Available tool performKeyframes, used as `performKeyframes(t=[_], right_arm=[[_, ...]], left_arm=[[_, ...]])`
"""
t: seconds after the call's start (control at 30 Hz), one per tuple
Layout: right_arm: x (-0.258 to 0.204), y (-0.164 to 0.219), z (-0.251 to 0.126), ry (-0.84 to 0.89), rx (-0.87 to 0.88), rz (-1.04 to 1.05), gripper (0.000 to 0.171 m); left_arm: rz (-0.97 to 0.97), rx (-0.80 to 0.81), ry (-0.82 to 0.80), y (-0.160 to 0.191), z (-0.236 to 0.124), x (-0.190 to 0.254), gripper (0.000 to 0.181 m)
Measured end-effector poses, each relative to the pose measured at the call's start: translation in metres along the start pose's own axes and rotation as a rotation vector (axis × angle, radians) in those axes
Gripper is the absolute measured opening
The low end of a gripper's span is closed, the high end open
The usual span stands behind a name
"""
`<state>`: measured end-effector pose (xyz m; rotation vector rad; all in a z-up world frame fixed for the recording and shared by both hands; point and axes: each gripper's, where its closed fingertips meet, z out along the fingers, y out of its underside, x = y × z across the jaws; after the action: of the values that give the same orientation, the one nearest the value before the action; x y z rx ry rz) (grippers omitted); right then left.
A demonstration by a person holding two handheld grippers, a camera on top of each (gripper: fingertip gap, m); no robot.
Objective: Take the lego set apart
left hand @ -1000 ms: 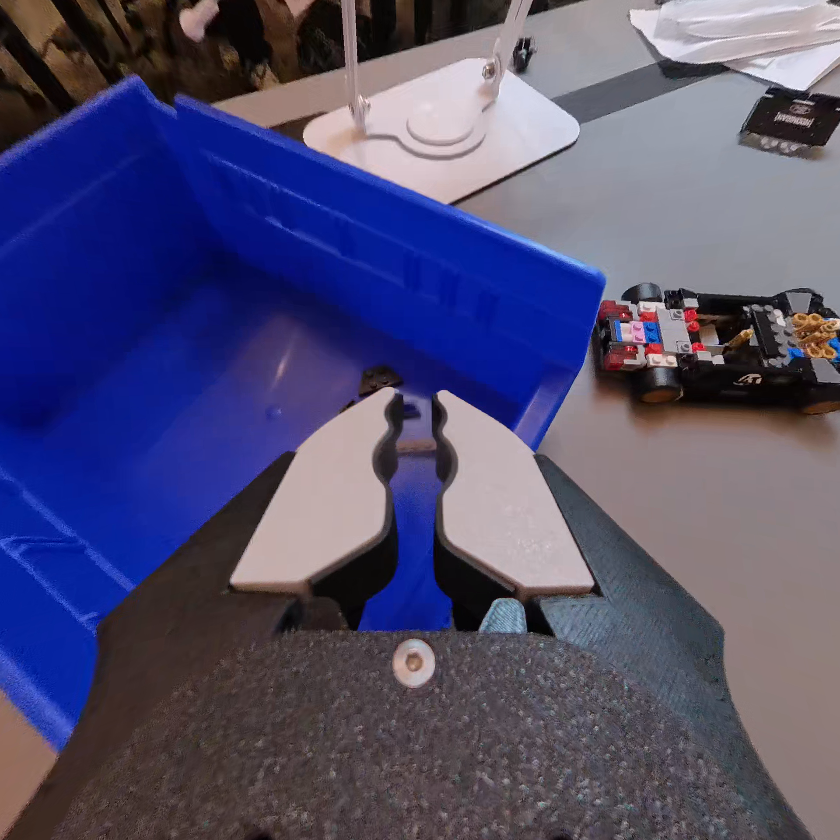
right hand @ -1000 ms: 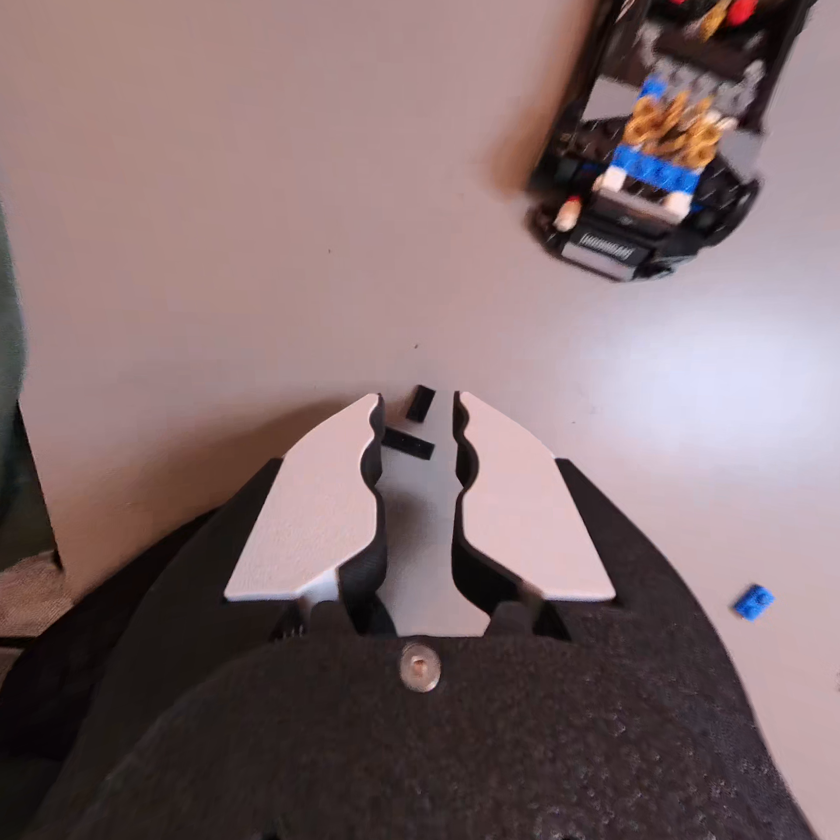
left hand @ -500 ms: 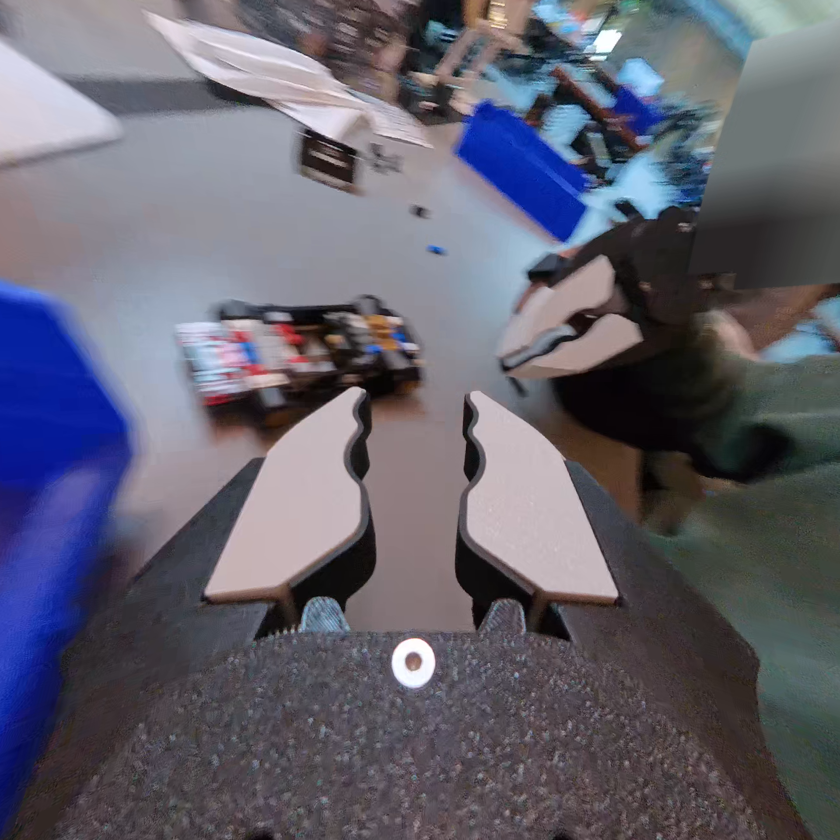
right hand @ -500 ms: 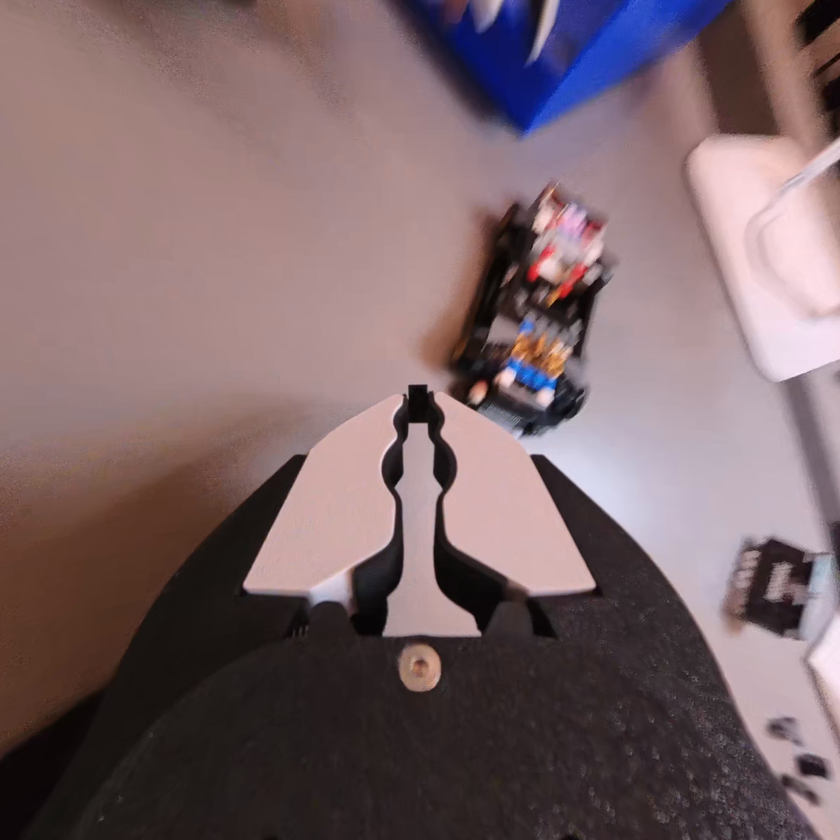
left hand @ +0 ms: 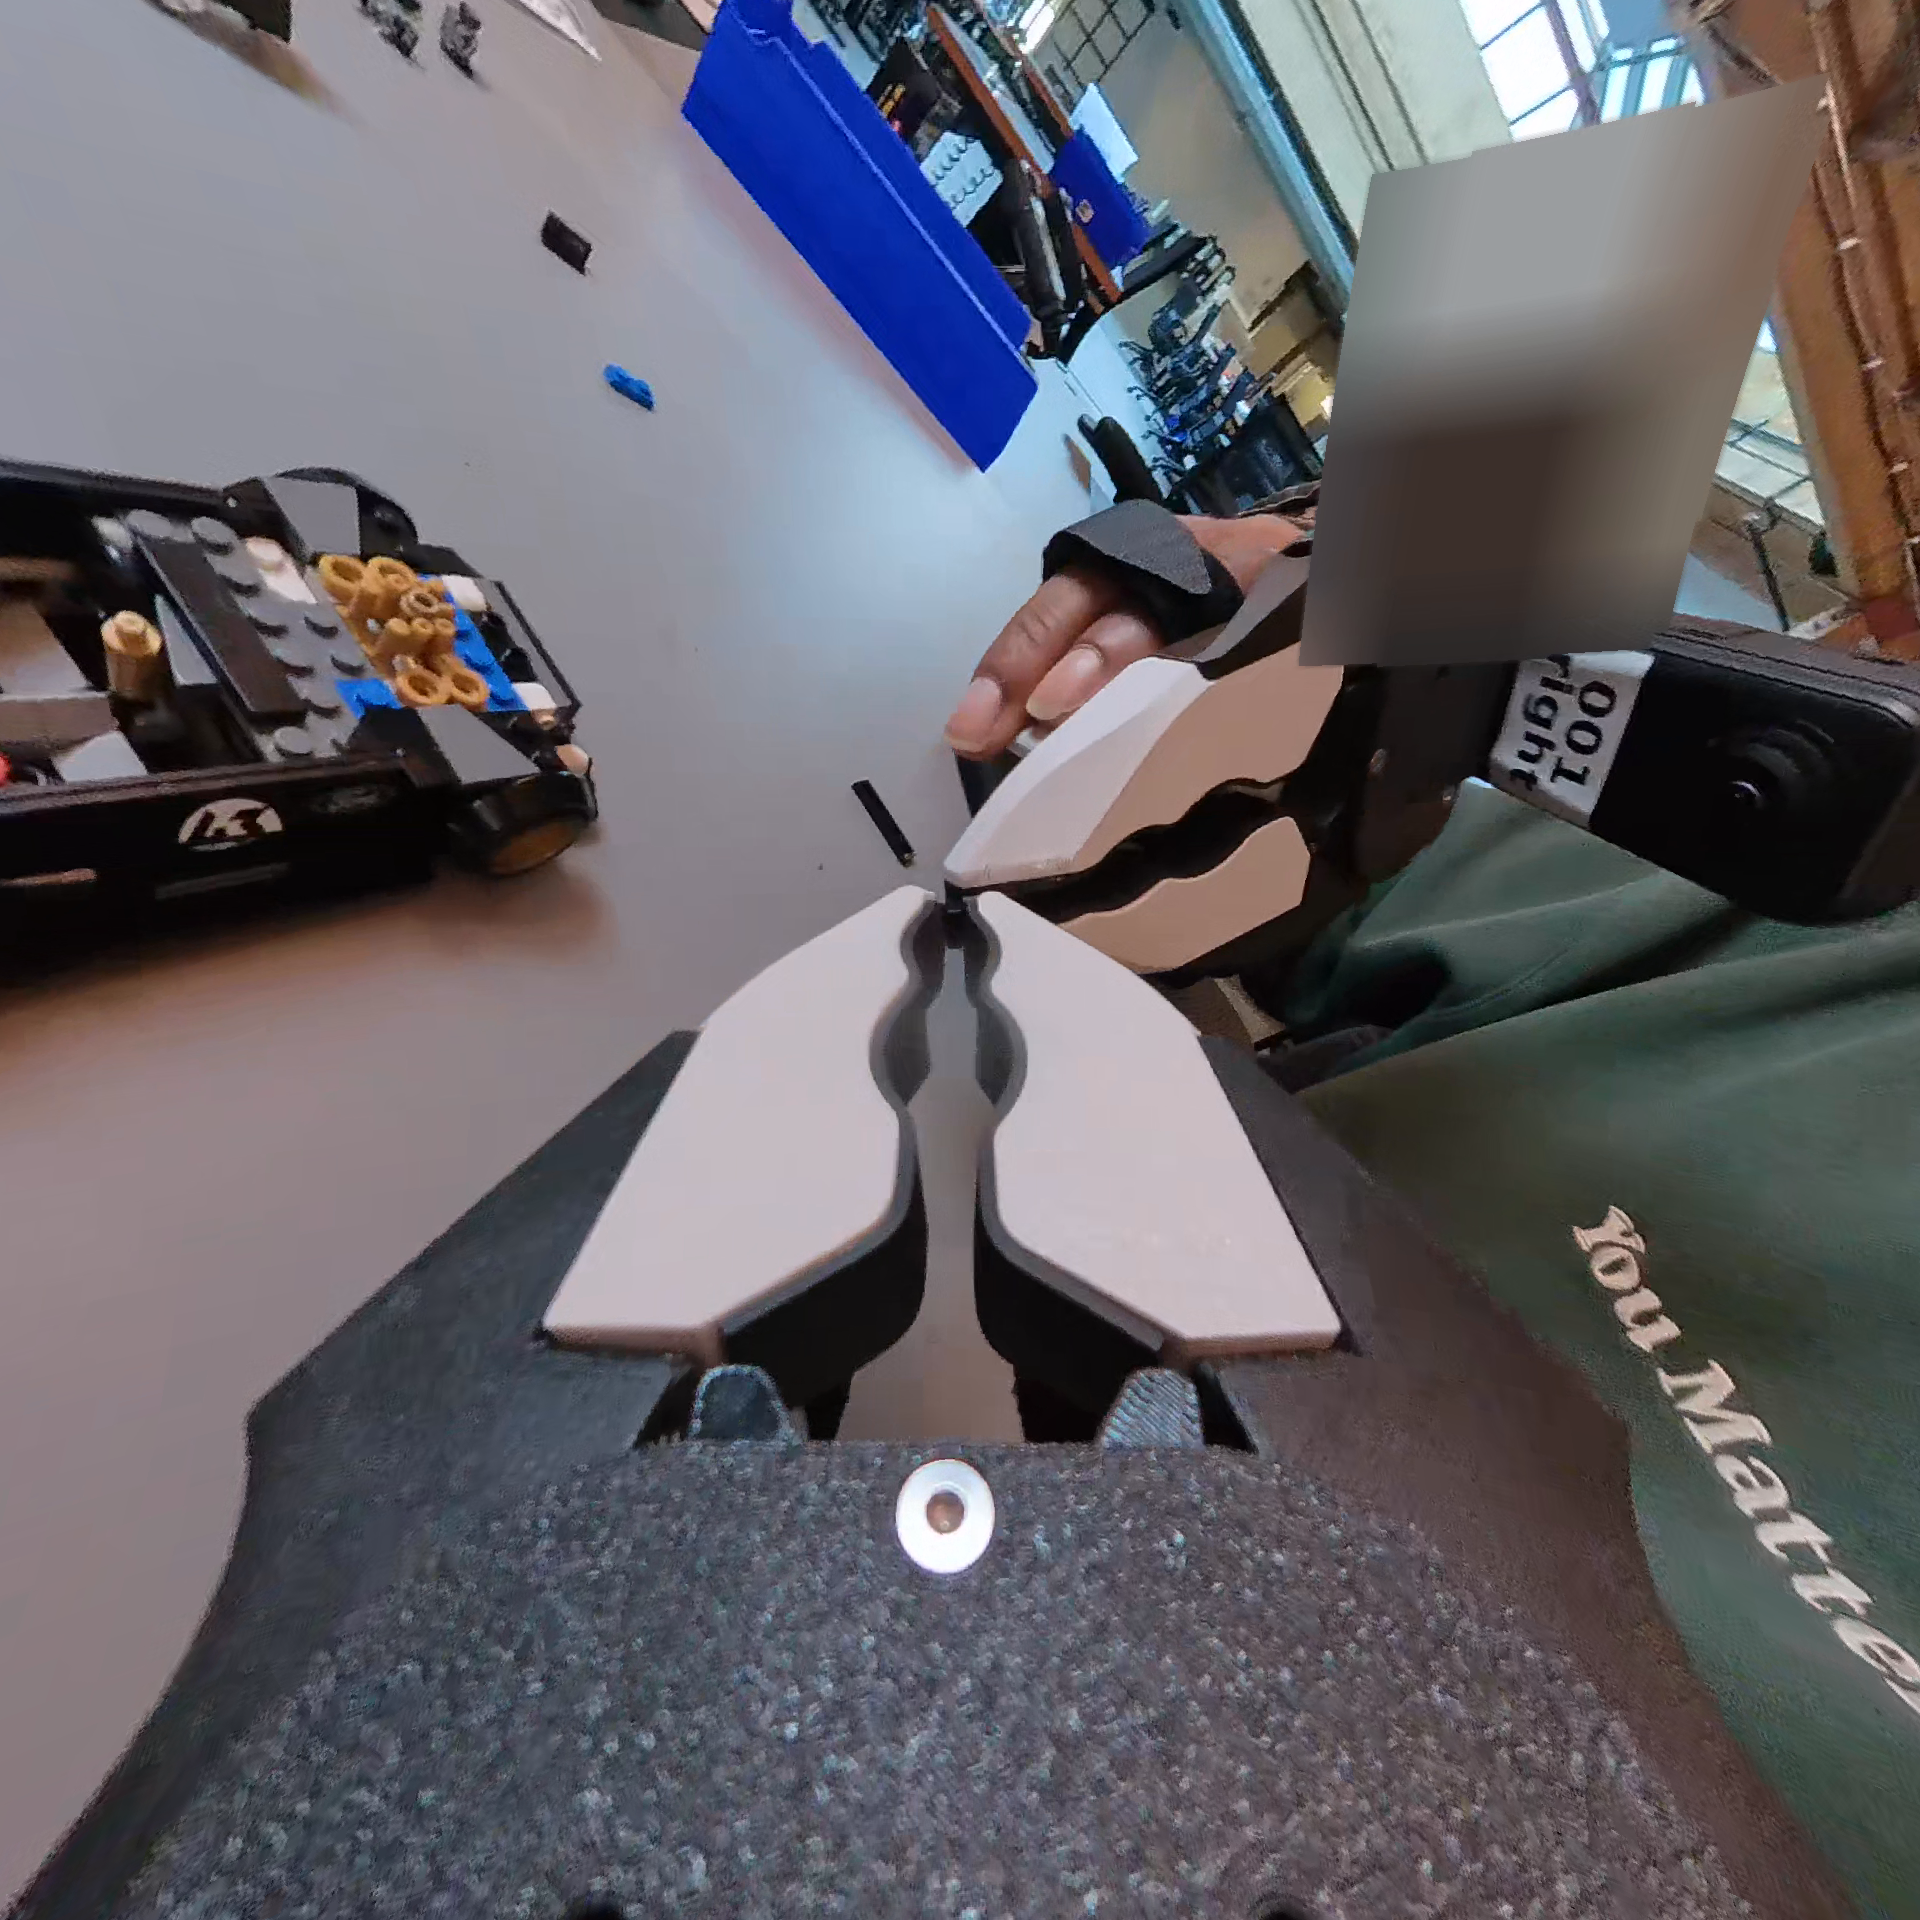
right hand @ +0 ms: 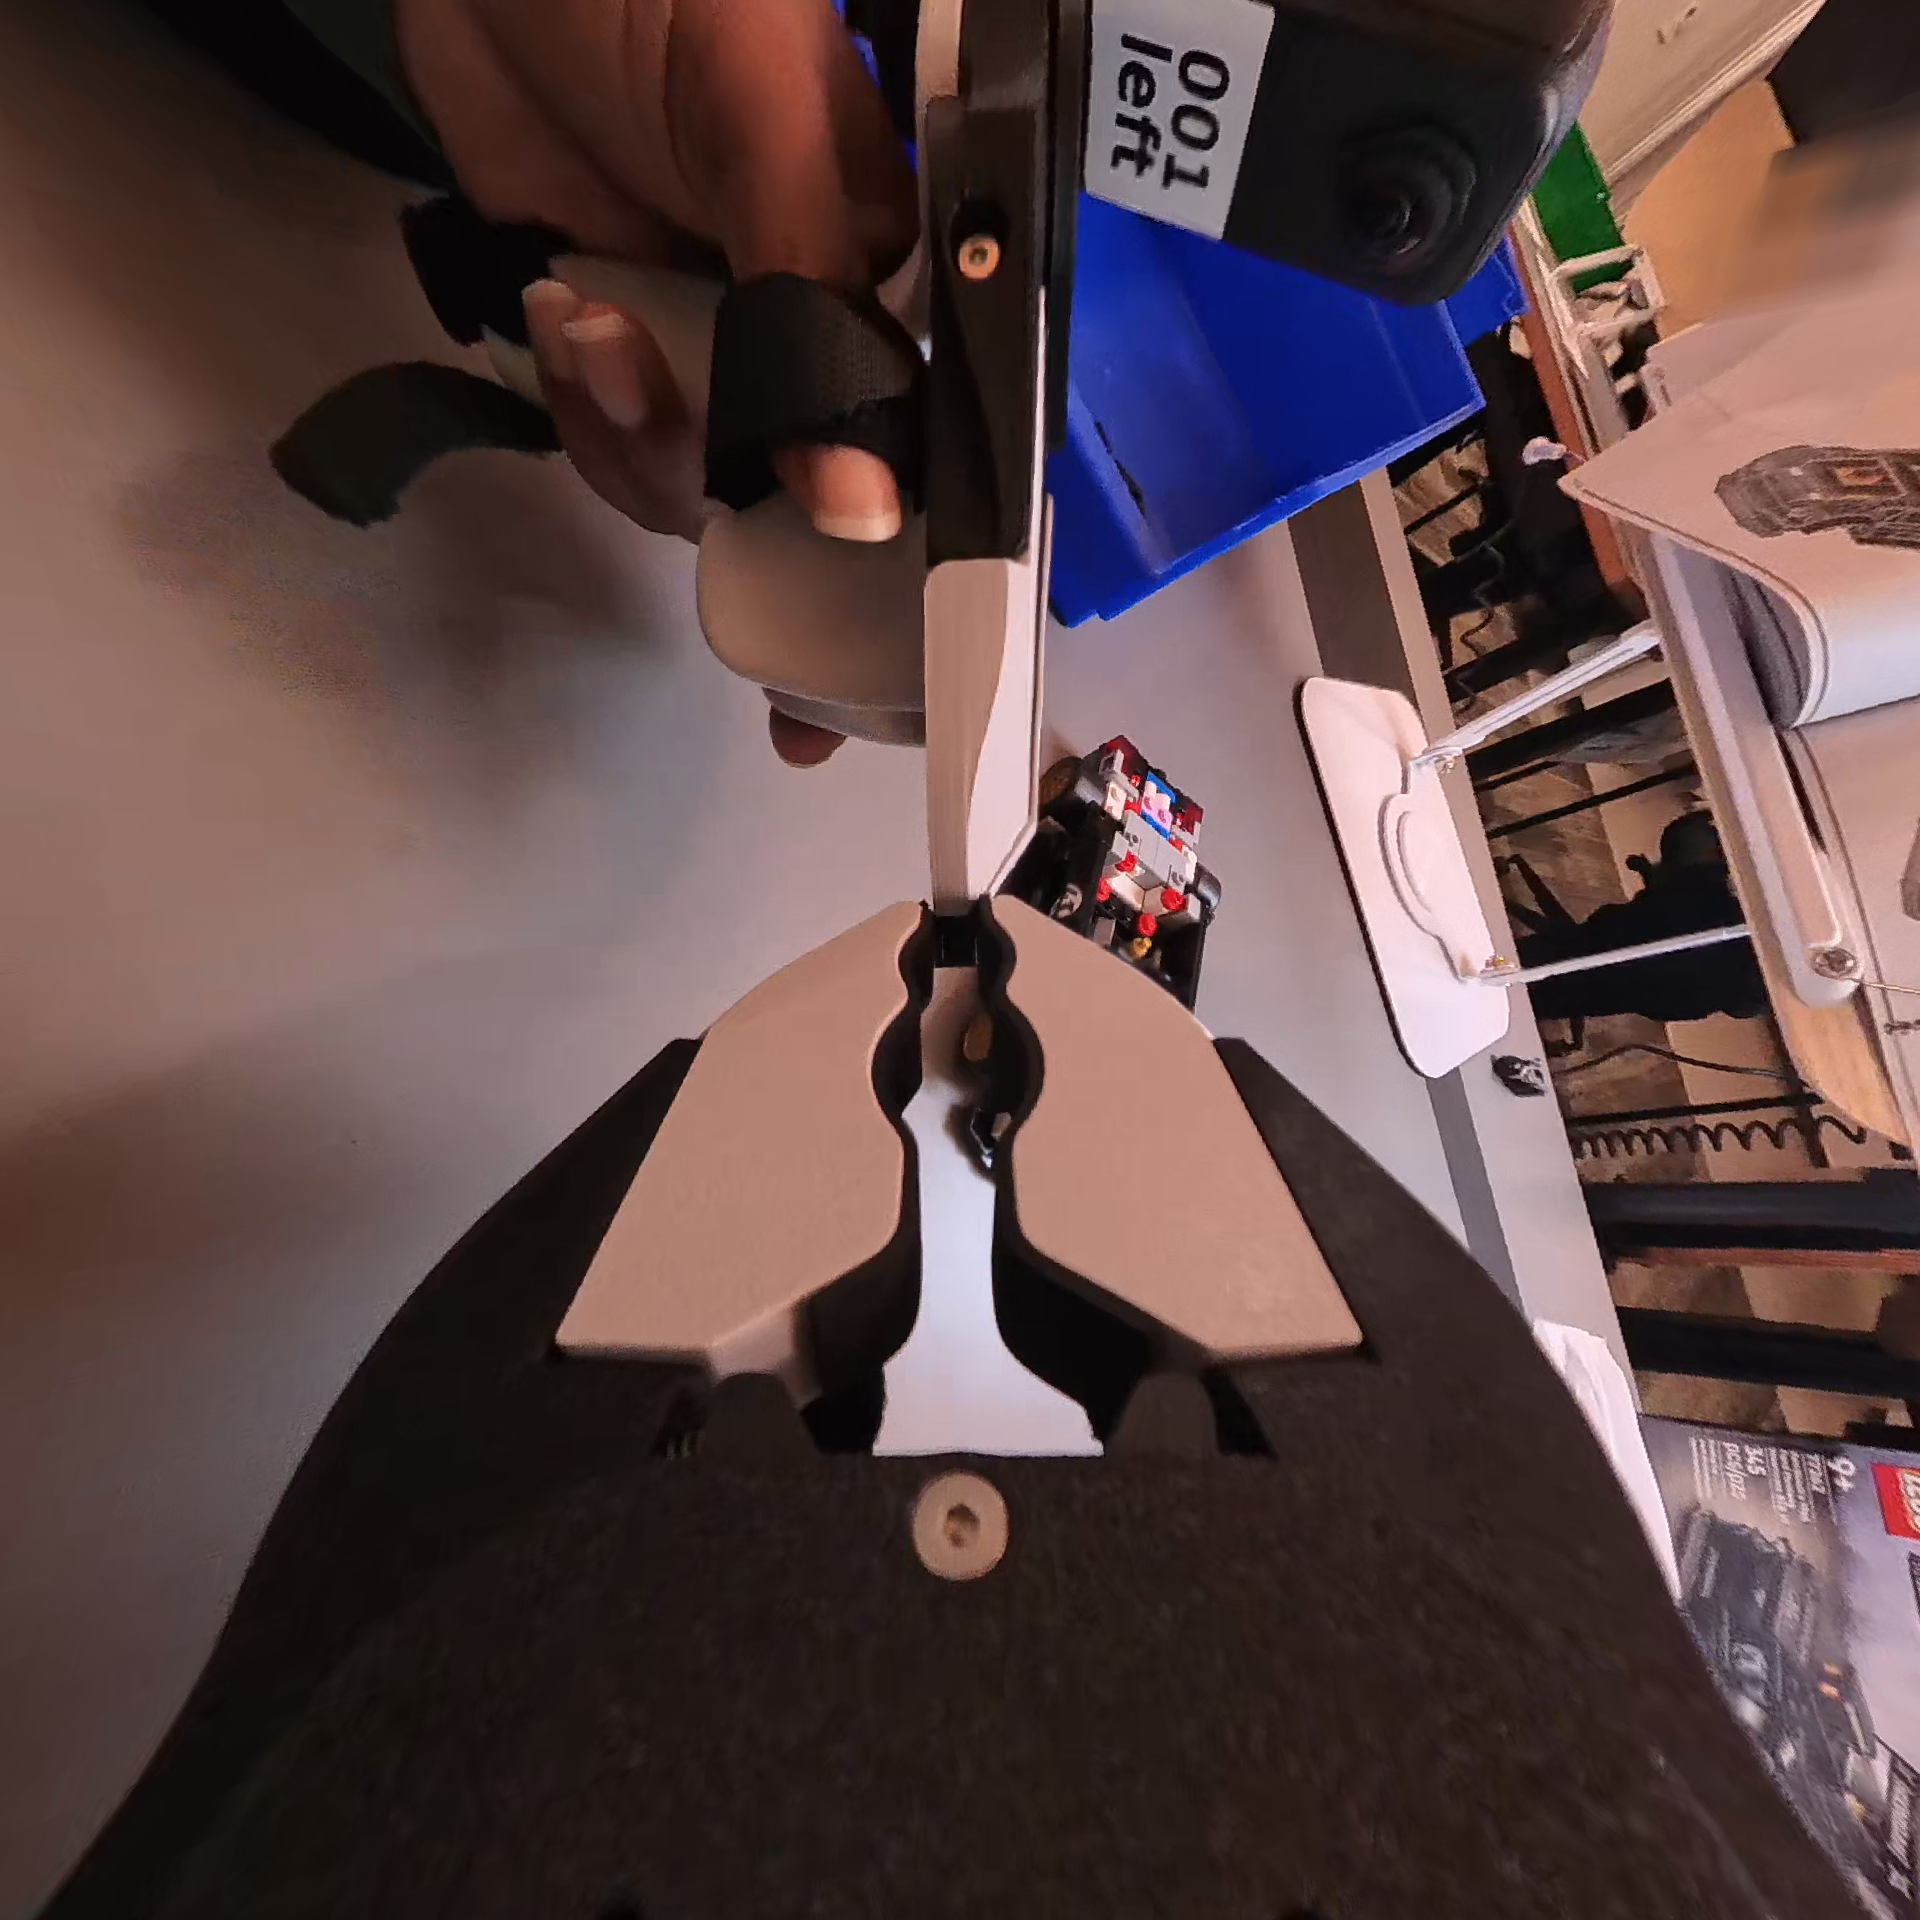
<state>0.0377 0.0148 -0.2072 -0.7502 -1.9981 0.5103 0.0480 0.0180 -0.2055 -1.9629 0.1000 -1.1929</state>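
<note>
Left wrist view: both tongs pinch small black piece (left hand: 953, 923); lego car (left hand: 281, 696) left.

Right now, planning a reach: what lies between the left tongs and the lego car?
Left wrist view: bare table between left tongs and lego car; a loose black piece lies nearby.

Right gripper (right hand: 956, 920) pinched on a small black piece (right hand: 954, 943) at the fingertips. Left gripper (right hand: 961, 888) reaching down from above, tips meeting the same piece, held by a hand (right hand: 665, 260) with a black strap over the fingers. Lego car (right hand: 1127, 883) lying on the grey desk (right hand: 312, 831) just past both tips. Blue bin (right hand: 1247, 416) farther back. White lamp base (right hand: 1392, 873) near the desk's right edge. Lego box (right hand: 1808, 1621) at the lower right corner.
</note>
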Motion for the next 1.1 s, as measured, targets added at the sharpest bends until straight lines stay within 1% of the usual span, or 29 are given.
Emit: performKeyframes(t=[0.07, 0.1, 0.13, 0.17, 0.2, 0.27, 0.3, 0.33, 0.37, 0.43, 0.5, 0.53, 0.6, 0.67, 0.7, 0.73, 0.83, 0.93, 0.97, 1.03, 1.1], right_arm=[[0.007, -0.002, -0.005, 0.017, 0.022, 0.005, 0.008], [0.011, 0.004, -0.007, 0.014, 0.005, 0.017, 0.012], [0.015, 0.013, -0.011, -0.005, -0.023, 0.047, 0.021], [0.016, 0.024, -0.015, -0.053, -0.056, 0.091, 0.023], [0.012, 0.038, -0.021, -0.133, -0.096, 0.143, 0.023], [-0.001, 0.07, -0.037, -0.301, -0.209, 0.262, 0.026], [-0.01, 0.083, -0.045, -0.378, -0.259, 0.311, 0.027], [-0.02, 0.094, -0.051, -0.451, -0.303, 0.348, 0.031], [-0.03, 0.105, -0.057, -0.512, -0.355, 0.377, 0.032], [-0.041, 0.123, -0.06, -0.566, -0.463, 0.413, 0.04], [-0.049, 0.13, -0.061, -0.597, -0.511, 0.429, 0.043], [-0.048, 0.128, -0.06, -0.592, -0.496, 0.428, 0.042], [-0.047, 0.132, -0.06, -0.578, -0.506, 0.408, 0.038], [-0.046, 0.133, -0.059, -0.567, -0.495, 0.398, 0.034], [-0.045, 0.134, -0.058, -0.56, -0.49, 0.395, 0.031], [-0.044, 0.134, -0.058, -0.557, -0.487, 0.394, 0.029], [-0.046, 0.131, -0.057, -0.57, -0.46, 0.38, 0.022], [-0.05, 0.128, -0.057, -0.593, -0.436, 0.375, 0.013], [-0.052, 0.126, -0.057, -0.608, -0.43, 0.376, 0.009], [-0.054, 0.123, -0.057, -0.624, -0.424, 0.354, 0.008], [-0.056, 0.118, -0.055, -0.633, -0.398, 0.327, 0.008]], left_arm=[[0.031, 0.018, -0.018, -0.007, -0.007, 0.0, 0.003], [0.077, 0.039, -0.07, -0.014, -0.014, -0.005, 0.003], [0.129, 0.069, -0.145, -0.024, -0.026, -0.012, 0.003], [0.188, 0.095, -0.244, -0.035, -0.042, -0.022, 0.003], [0.248, 0.116, -0.377, -0.045, -0.061, -0.036, 0.003], [0.345, 0.164, -0.682, -0.067, -0.111, -0.067, 0.003], [0.354, 0.16, -0.811, -0.071, -0.136, -0.081, 0.003], [0.341, 0.161, -0.908, -0.073, -0.156, -0.092, 0.003], [0.316, 0.171, -0.973, -0.073, -0.173, -0.1, 0.004], [0.256, 0.159, -1.049, -0.068, -0.194, -0.116, 0.003], [0.212, 0.137, -1.074, -0.061, -0.202, -0.127, 0.003], [0.189, 0.112, -1.071, -0.056, -0.202, -0.131, 0.009], [0.168, 0.108, -1.062, -0.053, -0.2, -0.135, 0.033], [0.174, 0.101, -1.064, -0.053, -0.197, -0.136, 0.053], [0.183, 0.096, -1.075, -0.053, -0.196, -0.136, 0.061], [0.192, 0.088, -1.084, -0.053, -0.196, -0.136, 0.066], [0.214, 0.095, -1.067, -0.054, -0.192, -0.133, 0.068], [0.263, 0.133, -1.028, -0.062, -0.184, -0.122, 0.064], [0.289, 0.15, -1.005, -0.065, -0.18, -0.116, 0.061], [0.35, 0.171, -0.938, -0.07, -0.166, -0.101, 0.052], [0.415, 0.154, -0.826, -0.067, -0.141, -0.084, 0.04]])
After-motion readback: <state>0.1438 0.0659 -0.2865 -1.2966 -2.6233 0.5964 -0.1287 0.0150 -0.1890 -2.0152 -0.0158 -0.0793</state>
